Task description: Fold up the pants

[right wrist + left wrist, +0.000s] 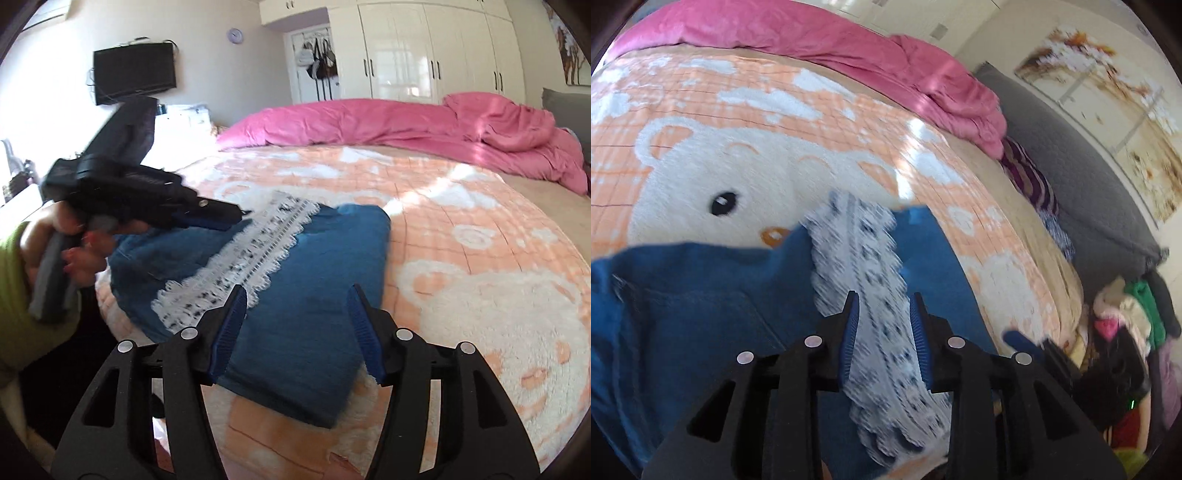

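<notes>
left gripper point(884, 332): jaws parted astride the lace strip point(875, 295), gripping nothing. right gripper point(295, 332): wide open, empty, above the blue pants point(325, 266), which lie folded on the bear blanket point(480, 258). denim likely soft, moderately heavy, non-slip; best pinched at a folded edge.

peach bear-print bed point(480, 236) under folded blue pants point(314, 295) and pink duvet point(369, 122)

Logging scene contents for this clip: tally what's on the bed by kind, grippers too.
Pants: 1
Lace strip: 1
Pink duvet: 1
Bear blanket: 1
Grippers: 2, left gripper, right gripper
Total: 6
</notes>
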